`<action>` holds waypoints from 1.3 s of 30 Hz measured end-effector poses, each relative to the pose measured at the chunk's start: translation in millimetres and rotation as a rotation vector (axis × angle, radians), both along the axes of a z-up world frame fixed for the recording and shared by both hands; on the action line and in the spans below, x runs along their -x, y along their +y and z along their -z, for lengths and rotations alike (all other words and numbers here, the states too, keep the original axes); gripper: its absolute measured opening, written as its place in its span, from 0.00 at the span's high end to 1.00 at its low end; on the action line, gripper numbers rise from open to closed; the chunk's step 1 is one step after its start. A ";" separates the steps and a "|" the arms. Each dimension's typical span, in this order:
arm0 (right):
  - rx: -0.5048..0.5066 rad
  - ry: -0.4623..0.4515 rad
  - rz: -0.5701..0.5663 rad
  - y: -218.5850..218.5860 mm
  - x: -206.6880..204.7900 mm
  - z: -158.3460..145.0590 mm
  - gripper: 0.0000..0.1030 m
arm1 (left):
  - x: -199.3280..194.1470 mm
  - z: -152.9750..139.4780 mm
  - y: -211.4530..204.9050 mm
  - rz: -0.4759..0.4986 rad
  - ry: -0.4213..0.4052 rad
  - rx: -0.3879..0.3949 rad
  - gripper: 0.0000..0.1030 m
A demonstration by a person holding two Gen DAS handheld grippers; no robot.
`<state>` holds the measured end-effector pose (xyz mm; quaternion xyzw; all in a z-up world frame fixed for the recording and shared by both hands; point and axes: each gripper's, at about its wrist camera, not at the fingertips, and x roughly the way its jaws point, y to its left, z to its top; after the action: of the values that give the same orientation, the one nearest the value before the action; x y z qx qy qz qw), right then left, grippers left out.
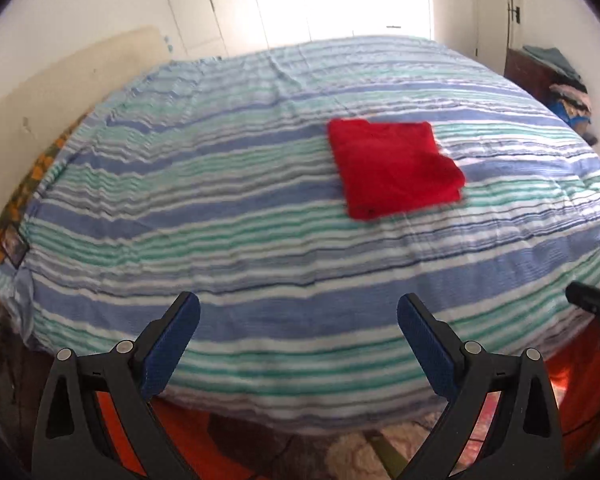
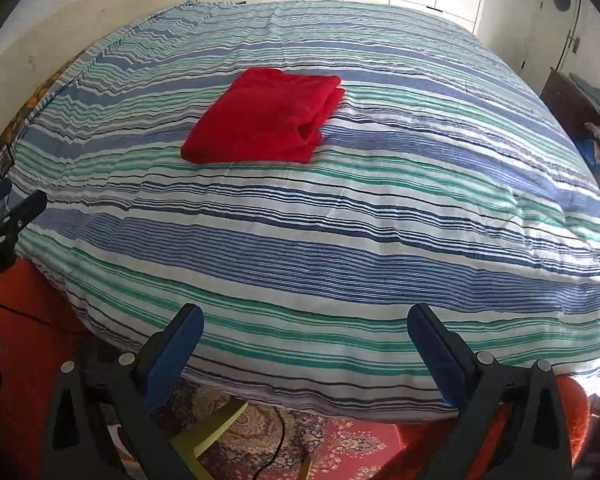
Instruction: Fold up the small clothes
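A red garment (image 1: 394,168) lies folded into a compact square on the striped bedspread (image 1: 220,208). It also shows in the right wrist view (image 2: 264,118), left of the bed's middle, with its folded layers facing right. My left gripper (image 1: 298,312) is open and empty, held back over the bed's near edge, well short of the garment. My right gripper (image 2: 305,324) is open and empty too, over the near edge of the bedspread (image 2: 380,220). The left gripper (image 2: 14,206) shows at the left edge of the right wrist view.
A beige headboard (image 1: 60,84) stands at the left. A dark dresser (image 1: 540,72) with piled clothes stands at the far right. A patterned rug (image 2: 320,440) and a green stool leg (image 2: 208,432) lie below the bed's near edge. White wardrobe doors stand behind.
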<state>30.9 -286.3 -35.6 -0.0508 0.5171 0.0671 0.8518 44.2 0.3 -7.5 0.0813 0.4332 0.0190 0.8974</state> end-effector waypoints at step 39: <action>0.063 -0.062 -0.039 35.3 39.0 -72.7 0.02 | 21.0 -26.9 -3.1 -0.017 0.147 0.012 0.01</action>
<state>-8.1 -251.0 37.0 -0.0894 0.4913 0.0658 0.8639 23.2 -2.8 19.5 0.0734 0.4987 0.0183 0.8635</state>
